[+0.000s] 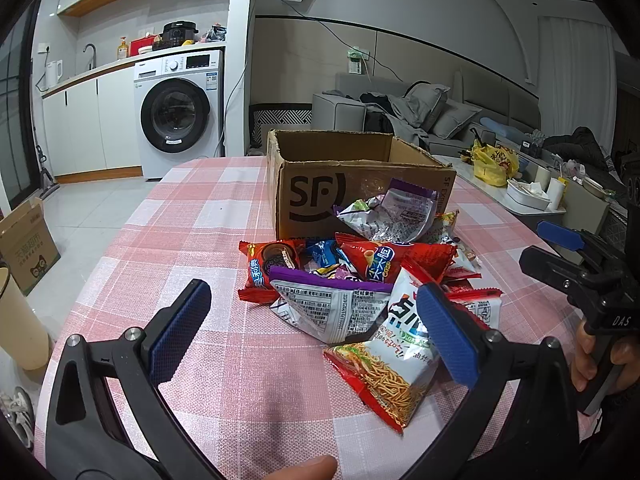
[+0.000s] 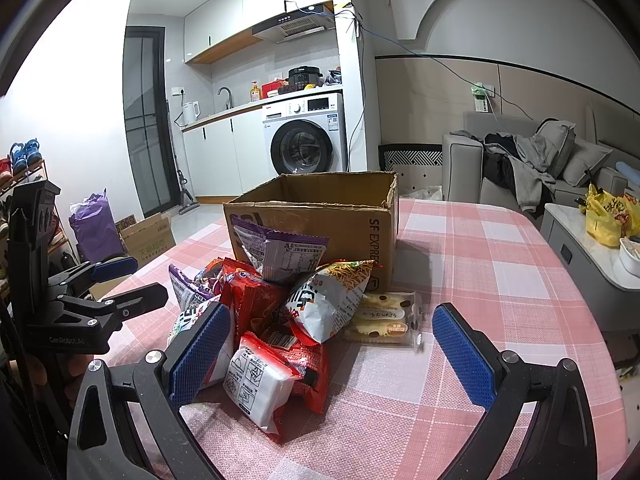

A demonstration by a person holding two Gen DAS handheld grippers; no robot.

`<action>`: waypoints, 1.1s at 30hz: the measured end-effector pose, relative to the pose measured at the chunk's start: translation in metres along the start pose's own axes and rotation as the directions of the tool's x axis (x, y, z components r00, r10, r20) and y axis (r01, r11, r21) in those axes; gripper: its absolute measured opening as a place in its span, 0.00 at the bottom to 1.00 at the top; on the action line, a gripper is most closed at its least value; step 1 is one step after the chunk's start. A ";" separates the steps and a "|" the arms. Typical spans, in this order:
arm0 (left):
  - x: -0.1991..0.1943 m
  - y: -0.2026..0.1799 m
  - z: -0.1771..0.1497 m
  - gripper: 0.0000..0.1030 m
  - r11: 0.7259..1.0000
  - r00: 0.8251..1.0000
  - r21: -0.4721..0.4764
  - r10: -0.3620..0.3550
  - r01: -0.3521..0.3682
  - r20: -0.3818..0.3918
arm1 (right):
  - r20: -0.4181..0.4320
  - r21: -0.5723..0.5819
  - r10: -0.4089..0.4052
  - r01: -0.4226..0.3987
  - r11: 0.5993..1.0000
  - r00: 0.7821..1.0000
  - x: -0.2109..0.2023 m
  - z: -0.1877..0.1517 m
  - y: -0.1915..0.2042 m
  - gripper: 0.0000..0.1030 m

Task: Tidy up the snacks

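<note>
Both the left gripper (image 1: 316, 326) and right gripper (image 2: 332, 350) are held wide apart, nothing gripped; the heaped snack packets (image 2: 276, 312) could be scattered if 1 is tugged.

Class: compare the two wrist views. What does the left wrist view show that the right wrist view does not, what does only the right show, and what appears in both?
Left only: the box's SF logo face and a red cookie packet.
Right only: a clear-wrapped pastry pack flat beside the pile, a shoe rack and a purple bag.
Both: the open cardboard box, the snack pile, the checked tablecloth, the washing machine, and open left tongs and right tongs.
</note>
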State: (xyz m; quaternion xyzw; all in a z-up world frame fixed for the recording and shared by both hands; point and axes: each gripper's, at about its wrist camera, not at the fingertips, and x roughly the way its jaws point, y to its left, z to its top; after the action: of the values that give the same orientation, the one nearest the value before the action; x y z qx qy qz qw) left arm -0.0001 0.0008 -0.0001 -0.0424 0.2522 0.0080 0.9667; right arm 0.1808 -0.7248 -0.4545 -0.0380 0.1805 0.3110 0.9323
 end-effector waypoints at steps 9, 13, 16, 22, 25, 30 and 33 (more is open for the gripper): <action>0.000 0.000 0.000 0.99 1.000 1.000 0.000 0.000 0.000 0.000 | 0.000 0.000 0.000 0.000 1.000 1.000 0.000 0.000 0.000 1.00; 0.000 0.000 0.000 0.99 1.000 1.000 0.001 0.001 -0.001 0.000 | -0.001 -0.002 0.000 0.000 1.000 1.000 0.000 0.000 0.000 1.00; 0.000 0.000 0.000 0.99 1.000 1.000 0.001 0.000 0.000 0.000 | -0.002 -0.003 0.001 -0.001 1.000 1.000 0.001 0.000 0.001 1.00; 0.000 0.000 0.000 0.99 1.000 1.000 0.001 0.000 0.000 0.000 | -0.002 -0.003 0.000 0.000 1.000 1.000 0.001 0.000 0.001 1.00; 0.000 0.000 0.000 0.99 1.000 1.000 0.001 0.000 0.000 -0.001 | -0.001 -0.004 0.000 0.000 1.000 1.000 0.001 0.000 0.001 1.00; 0.000 0.000 0.000 0.99 1.000 1.000 0.000 0.001 -0.001 0.000 | -0.004 -0.001 0.001 -0.001 1.000 1.000 0.002 0.000 0.000 1.00; 0.000 0.000 0.000 0.99 1.000 1.000 -0.001 -0.001 0.001 0.001 | -0.006 0.005 0.002 -0.002 1.000 1.000 0.002 0.000 -0.001 1.00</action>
State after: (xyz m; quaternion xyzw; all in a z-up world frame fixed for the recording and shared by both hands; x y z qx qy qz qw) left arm 0.0001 0.0012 -0.0001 -0.0430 0.2519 0.0078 0.9668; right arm 0.1831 -0.7242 -0.4555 -0.0362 0.1839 0.3112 0.9317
